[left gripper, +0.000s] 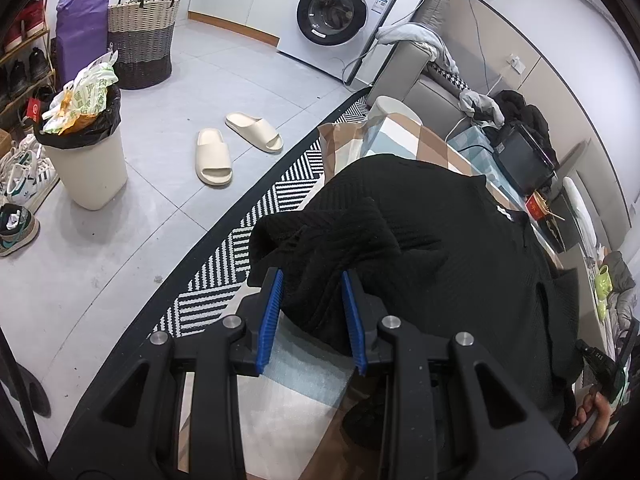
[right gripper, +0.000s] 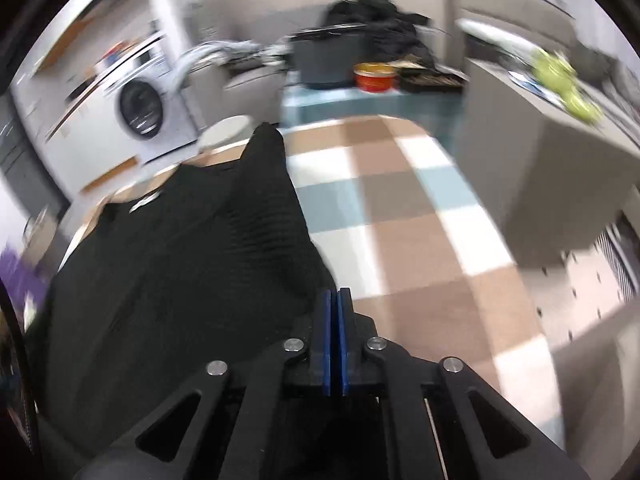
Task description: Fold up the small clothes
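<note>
Holding a bunched fold of the black knit garment (left gripper: 420, 240) between the blue pads, our left gripper (left gripper: 312, 280) is part-way closed on the thick cloth, which fills the gap between its jaws. Our right gripper (right gripper: 334, 300) has its pads pressed flat together at the garment's near edge; the right wrist view is blurred, and we cannot tell whether a thin layer of cloth is pinched between them or nothing at all.

Just past both grippers, the garment lies spread over the checked cloth (right gripper: 400, 208) that covers the work surface. In the right wrist view one corner of it (right gripper: 266, 136) stands up in a peak at the far side. A small white label (left gripper: 502, 211) shows near what looks like the neckline.

We judge that we are early in the fold: one side is gathered in the left grip, and the body is still broad and unfolded. The next move calls for confirming that the right pads truly have the edge, then carrying the two gripped parts together across the body so the layer lands flat and square. The knit is heavy and limp, so a loose grip could let it sag or slip.

Farther off sit a red bowl (right gripper: 376, 76) and a washing machine (left gripper: 340, 8).
</note>
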Motion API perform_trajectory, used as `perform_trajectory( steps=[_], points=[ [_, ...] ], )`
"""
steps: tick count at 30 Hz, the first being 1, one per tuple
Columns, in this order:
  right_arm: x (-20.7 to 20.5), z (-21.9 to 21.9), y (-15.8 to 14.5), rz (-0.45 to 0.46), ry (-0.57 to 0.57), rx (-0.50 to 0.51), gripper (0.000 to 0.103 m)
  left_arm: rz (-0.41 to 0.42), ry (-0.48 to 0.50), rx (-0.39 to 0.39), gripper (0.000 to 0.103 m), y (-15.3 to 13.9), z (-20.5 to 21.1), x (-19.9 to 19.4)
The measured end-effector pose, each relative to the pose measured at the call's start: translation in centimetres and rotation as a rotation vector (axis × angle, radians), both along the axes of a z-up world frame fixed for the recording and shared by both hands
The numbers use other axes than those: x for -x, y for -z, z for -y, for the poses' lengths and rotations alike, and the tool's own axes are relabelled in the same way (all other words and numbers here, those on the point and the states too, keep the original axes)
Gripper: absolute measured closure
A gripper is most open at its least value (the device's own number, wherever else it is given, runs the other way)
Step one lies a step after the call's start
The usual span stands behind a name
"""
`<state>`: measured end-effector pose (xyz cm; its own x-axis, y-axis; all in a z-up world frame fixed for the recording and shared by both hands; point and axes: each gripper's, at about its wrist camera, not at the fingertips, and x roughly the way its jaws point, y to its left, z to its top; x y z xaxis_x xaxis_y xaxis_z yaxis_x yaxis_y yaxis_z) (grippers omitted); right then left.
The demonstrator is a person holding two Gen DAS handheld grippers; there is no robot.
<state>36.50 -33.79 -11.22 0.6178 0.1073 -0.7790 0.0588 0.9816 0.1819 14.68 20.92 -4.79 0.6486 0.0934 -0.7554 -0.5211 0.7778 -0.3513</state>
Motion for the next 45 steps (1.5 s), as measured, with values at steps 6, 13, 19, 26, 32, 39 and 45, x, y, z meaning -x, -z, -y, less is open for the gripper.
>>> perform_trajectory(
  steps=[6,13,19,26,32,39,45],
  points=[
    [0.3,0.1,0.1,-0.058,-0.055,-0.083,0.071,0.0,-0.036,0.034,0.073,0.1,-1.2,0.7],
    [1.2,-0.9,-0.4,-0.044,-0.084,-0.072,0.064,0.039,-0.106,0.122,0.061,0.5,-4.7,3.1],
    [2.5,-0.6,-0.7,-0.04,-0.072,-0.088,0.064,0.078,-0.063,0.14,0.056,-0.4,-5.6,0.5],
    [3.8,-0.7,-1.3,-0.029,-0.082,-0.08,0.063,-0.082,0.003,0.112,0.05,2.3,-3.9,-3.2],
    [4.3,-0.1,-1.2,-0.034,-0.074,-0.083,0.063,-0.071,-0.017,0.18,0.051,4.3,-4.9,-1.9],
    [4.8,0.4,-0.8,-0.046,-0.067,-0.098,0.063,-0.009,-0.019,0.322,0.065,6.1,-6.0,-1.8],
    [5.3,0.7,-0.5,-0.055,-0.054,-0.106,0.063,0.097,-0.046,0.323,0.095,4.6,-6.0,-1.7]
  ],
)
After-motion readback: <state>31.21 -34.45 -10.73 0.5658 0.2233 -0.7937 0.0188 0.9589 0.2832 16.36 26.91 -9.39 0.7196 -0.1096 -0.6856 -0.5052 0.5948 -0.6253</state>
